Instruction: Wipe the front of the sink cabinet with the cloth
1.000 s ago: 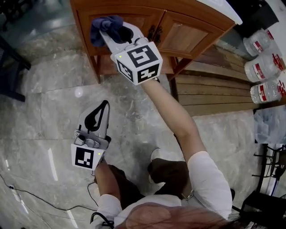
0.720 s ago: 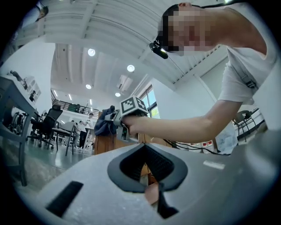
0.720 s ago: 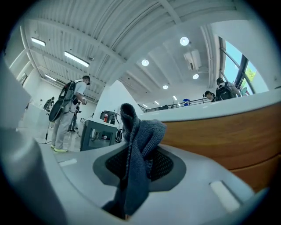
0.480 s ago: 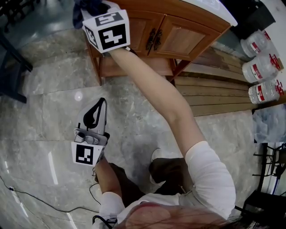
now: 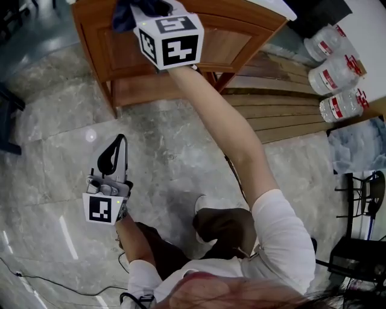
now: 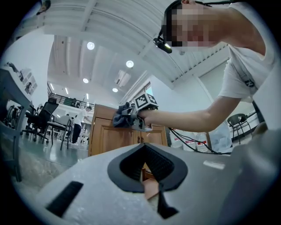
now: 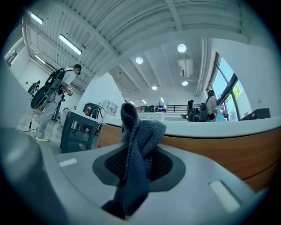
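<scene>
The wooden sink cabinet (image 5: 105, 51) stands at the top of the head view, with a white counter top. My right gripper (image 5: 145, 7) is shut on the dark blue cloth (image 5: 128, 11) and holds it high against the cabinet front, near the top edge. In the right gripper view the cloth (image 7: 138, 149) bunches up between the jaws, with the wooden front (image 7: 228, 149) right behind. My left gripper (image 5: 111, 158) hangs low over the marble floor, shut on nothing. The left gripper view looks past its closed jaws at the cabinet (image 6: 105, 136) and the cloth (image 6: 120, 116).
Large water bottles (image 5: 335, 72) stand at the right by a wooden pallet (image 5: 283, 114). A black cable (image 5: 36, 262) runs over the floor at lower left. Dark chair legs (image 5: 9, 108) sit at the far left. People stand in the background of the gripper views.
My right gripper has carried the cloth up the cabinet front to its top edge, then rightward along it. The left gripper has barely moved.
</scene>
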{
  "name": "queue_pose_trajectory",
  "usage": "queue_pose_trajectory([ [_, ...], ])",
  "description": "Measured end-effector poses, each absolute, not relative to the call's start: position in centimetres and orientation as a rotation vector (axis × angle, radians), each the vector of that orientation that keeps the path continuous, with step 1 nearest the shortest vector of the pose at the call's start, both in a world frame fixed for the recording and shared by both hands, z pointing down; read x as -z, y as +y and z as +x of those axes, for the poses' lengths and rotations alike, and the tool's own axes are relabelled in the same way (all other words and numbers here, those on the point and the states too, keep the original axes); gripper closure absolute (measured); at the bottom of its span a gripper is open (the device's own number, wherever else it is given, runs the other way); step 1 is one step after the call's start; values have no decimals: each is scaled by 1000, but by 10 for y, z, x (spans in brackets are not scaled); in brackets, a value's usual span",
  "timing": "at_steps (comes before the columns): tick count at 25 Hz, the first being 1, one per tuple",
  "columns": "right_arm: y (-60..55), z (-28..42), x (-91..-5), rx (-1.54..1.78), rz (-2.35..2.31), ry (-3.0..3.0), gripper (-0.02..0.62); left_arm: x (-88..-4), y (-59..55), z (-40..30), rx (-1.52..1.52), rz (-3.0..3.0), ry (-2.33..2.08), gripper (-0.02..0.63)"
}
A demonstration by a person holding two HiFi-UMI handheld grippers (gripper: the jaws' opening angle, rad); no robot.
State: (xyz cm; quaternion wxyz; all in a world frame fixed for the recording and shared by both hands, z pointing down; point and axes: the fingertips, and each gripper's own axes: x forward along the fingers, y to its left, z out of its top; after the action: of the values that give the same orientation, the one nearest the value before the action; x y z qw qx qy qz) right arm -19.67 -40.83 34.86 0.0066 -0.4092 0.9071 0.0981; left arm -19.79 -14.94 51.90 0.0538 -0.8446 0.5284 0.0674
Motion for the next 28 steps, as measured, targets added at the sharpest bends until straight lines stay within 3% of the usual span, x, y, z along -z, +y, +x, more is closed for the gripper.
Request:
queue_pose_trajectory([
  [20, -479, 124, -365, -332, -1863, 2537, 480, -559, -194, -133, 8, -2786, 1421, 601],
  [28, -489, 201, -352, -260, -2048, 2394, 471, -559, -190, -130, 24, -2772, 1403, 601],
])
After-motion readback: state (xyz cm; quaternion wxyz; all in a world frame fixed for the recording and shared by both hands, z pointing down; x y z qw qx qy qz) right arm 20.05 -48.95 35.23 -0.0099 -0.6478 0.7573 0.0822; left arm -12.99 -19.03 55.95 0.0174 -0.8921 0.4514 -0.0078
